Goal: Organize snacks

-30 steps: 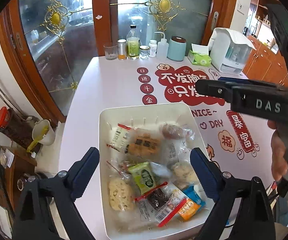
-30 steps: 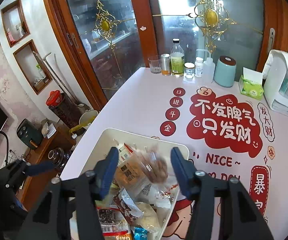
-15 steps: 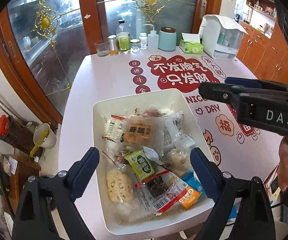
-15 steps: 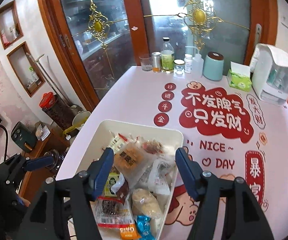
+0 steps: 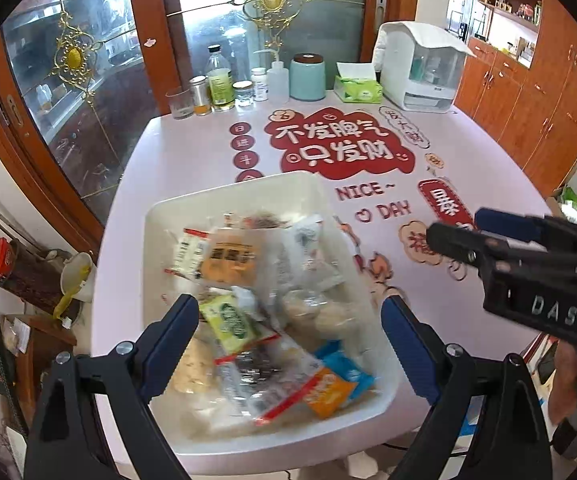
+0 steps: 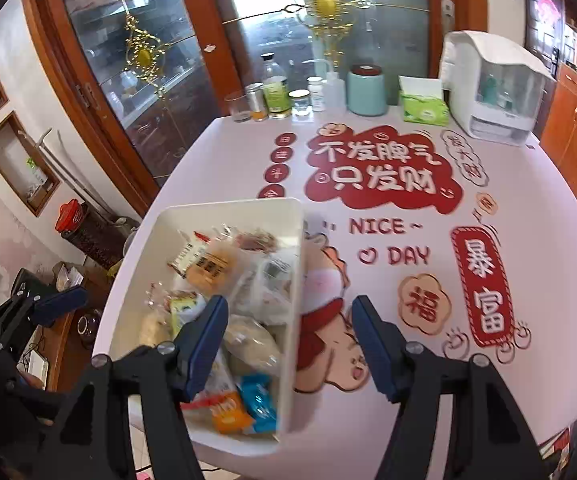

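A white tray (image 5: 224,194) near the table's front left corner holds several wrapped snacks: an orange biscuit pack (image 5: 230,258), a green packet (image 5: 230,320), an orange-and-blue packet (image 5: 334,384). The tray also shows in the right wrist view (image 6: 294,264). My left gripper (image 5: 290,346) is open and empty, above the tray's near end. My right gripper (image 6: 290,346) is open and empty, above the tray's right rim. The right gripper body also shows at the right of the left wrist view (image 5: 528,264).
The pink table (image 6: 528,208) has red printed decals. Along its far edge stand a glass (image 5: 179,103), bottles and jars (image 5: 219,80), a teal canister (image 5: 307,77), a green tissue pack (image 5: 358,88) and a white appliance (image 5: 420,66). A glass door stands behind.
A snack that was between the right fingers a second ago now lies in the tray. Both grippers have pulled back from the tray, the right one shifting right.
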{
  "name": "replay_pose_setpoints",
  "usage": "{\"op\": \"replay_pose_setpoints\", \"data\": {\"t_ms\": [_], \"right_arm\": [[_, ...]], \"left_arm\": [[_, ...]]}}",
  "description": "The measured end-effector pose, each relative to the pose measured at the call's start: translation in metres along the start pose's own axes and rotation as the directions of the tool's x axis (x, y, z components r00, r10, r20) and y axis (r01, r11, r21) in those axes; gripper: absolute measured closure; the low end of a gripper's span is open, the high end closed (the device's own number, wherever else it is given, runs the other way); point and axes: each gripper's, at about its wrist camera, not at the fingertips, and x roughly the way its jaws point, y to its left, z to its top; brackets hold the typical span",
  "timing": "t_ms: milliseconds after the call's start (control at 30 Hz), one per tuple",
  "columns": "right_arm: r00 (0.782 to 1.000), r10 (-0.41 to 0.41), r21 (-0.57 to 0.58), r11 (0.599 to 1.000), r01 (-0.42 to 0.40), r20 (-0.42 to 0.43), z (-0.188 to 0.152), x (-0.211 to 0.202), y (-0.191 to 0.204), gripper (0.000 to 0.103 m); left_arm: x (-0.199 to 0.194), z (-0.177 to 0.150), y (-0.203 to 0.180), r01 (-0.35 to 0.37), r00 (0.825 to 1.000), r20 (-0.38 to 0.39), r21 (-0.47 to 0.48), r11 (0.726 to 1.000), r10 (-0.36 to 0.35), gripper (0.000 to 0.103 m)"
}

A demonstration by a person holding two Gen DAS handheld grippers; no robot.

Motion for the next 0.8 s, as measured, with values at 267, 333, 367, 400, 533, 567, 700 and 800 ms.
{"op": "replay_pose_setpoints", "data": {"t_ms": [267, 333, 367, 400, 533, 567, 700, 800], "right_arm": [[0.999, -0.037, 0.025, 0.999, 0.036, 0.016, -0.013, -0.033, -0.056, 0.038], [0.998, -0.051, 0.022, 0.998, 0.05, 0.027, -0.013, -0.042, -0.068, 0.038], [0.998, -0.052, 0.021, 0.998, 0.051, 0.032, -0.013, -0.044, -0.071, 0.038], [0.998, -0.051, 0.02, 0.999, 0.051, 0.037, -0.012, -0.048, -0.076, 0.038], [0.997, -0.052, 0.008, 0.999, 0.051, 0.052, -0.011, -0.058, -0.091, 0.038], [0.997, -0.055, 0.005, 0.998, 0.055, 0.054, -0.01, -0.059, -0.093, 0.038], [0.997, -0.053, -0.006, 0.999, 0.054, 0.062, -0.009, -0.064, -0.106, 0.038], [0.997, -0.049, -0.005, 0.999, 0.049, 0.066, -0.009, -0.067, -0.114, 0.038]], "left_arm": [[-0.009, 0.012, -0.058, -0.027, 0.998, 0.05, -0.014, 1.0, 0.028, 0.011], [-0.013, 0.017, -0.068, -0.043, 0.996, 0.074, -0.024, 0.999, 0.044, 0.011], [-0.015, 0.02, -0.073, -0.047, 0.995, 0.087, -0.032, 0.998, 0.049, 0.011], [-0.017, 0.022, -0.076, -0.049, 0.994, 0.095, -0.04, 0.998, 0.052, 0.011], [-0.02, 0.029, -0.089, -0.049, 0.991, 0.117, -0.084, 0.995, 0.058, 0.01], [-0.02, 0.03, -0.091, -0.048, 0.991, 0.119, -0.094, 0.994, 0.059, 0.01], [-0.017, 0.031, -0.101, -0.042, 0.992, 0.114, -0.129, 0.991, 0.057, 0.01], [-0.014, 0.031, -0.108, -0.052, 0.992, 0.107, -0.135, 0.989, 0.067, 0.01]]}}
